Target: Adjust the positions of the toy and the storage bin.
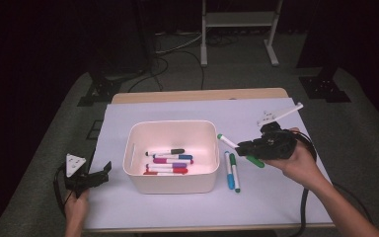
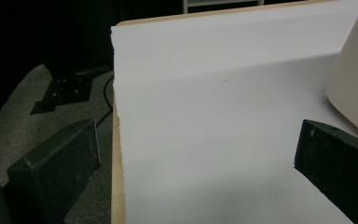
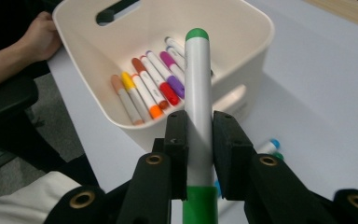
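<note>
My right gripper (image 1: 244,146) is shut on a green-capped white marker (image 1: 227,141), held in the air just right of the white bin (image 1: 205,185). In the right gripper view the marker (image 3: 198,93) stands clamped between the two pads, its green tip pointing toward the bin (image 3: 256,28), which holds several coloured markers (image 3: 147,88). A blue marker (image 1: 228,170) and a green marker (image 1: 235,173) lie side by side on the white sheet below that gripper. My left gripper (image 1: 98,176) rests at the table's left edge, open and holding nothing, its jaws wide apart over the sheet's edge (image 2: 116,140).
The white sheet (image 1: 276,197) covers the wooden table; its left border shows as a wood strip (image 2: 116,186). A white marker (image 1: 288,111) pokes up past the right hand. Beyond the table stand a metal frame (image 1: 237,29), black stands and cables on grey floor.
</note>
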Tool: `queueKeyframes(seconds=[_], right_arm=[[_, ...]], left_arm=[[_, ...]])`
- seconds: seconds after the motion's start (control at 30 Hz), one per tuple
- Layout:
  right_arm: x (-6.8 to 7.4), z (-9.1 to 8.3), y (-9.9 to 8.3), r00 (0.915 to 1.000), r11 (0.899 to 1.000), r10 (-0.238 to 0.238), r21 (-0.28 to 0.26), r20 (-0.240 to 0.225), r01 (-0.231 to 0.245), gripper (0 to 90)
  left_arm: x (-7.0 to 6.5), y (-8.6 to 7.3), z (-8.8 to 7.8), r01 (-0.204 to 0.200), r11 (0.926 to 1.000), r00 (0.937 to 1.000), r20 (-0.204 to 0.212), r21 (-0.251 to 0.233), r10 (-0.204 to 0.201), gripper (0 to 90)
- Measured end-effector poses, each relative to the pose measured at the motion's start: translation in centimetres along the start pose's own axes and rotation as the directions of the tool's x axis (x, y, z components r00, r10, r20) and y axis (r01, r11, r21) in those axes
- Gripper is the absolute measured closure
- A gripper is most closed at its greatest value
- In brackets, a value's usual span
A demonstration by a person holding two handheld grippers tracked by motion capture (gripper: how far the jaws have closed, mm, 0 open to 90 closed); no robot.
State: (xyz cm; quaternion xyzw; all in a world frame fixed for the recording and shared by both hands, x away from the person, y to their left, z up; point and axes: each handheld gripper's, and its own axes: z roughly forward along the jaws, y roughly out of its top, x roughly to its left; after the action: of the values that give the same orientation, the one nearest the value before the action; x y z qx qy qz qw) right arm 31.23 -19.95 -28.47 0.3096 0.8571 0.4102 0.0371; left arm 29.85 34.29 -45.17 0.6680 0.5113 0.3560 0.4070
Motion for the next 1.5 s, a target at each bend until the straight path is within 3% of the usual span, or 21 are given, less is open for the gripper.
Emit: queueKeyframes(seconds=[0.13, 0.3, 0.77, 1.2, 1.5], right_arm=[[1.4, 0.7, 1.9, 0.998, 0.998, -0.059, 0.007, -0.023, 0.059, 75.8], [2.4, 2.1, 3.4, 0.9935, 0.996, -0.088, 0.023, -0.072, 0.09, 75.8], [4.7, 6.5, 7.0, 0.9683, 0.981, -0.171, 0.059, -0.182, 0.185, 75.8], [6.1, 11.4, 8.1, 0.9436, 0.962, -0.226, 0.095, -0.242, 0.255, 75.8], [6.7, 14.6, 8.6, 0.9346, 0.951, -0.244, 0.127, -0.259, 0.283, 75.8]], left_arm=[[0.0, 0.0, 0.0, 0.003, 1.0, 1.0, 0.002, -0.004, -0.002, 0.0], [0.0, 0.0, 0.0, 0.003, 1.0, 1.0, 0.002, -0.007, -0.003, 0.0], [0.1, 0.0, 0.0, 0.004, 1.0, 1.0, 0.005, -0.004, -0.004, 0.0], [0.1, 0.0, 0.0, 0.01, 0.9999, 0.9999, 0.008, -0.006, -0.01, 0.0], [0.1, 0.0, 0.0, 0.011, 0.9999, 0.9999, 0.009, -0.006, -0.011, 0.0]])
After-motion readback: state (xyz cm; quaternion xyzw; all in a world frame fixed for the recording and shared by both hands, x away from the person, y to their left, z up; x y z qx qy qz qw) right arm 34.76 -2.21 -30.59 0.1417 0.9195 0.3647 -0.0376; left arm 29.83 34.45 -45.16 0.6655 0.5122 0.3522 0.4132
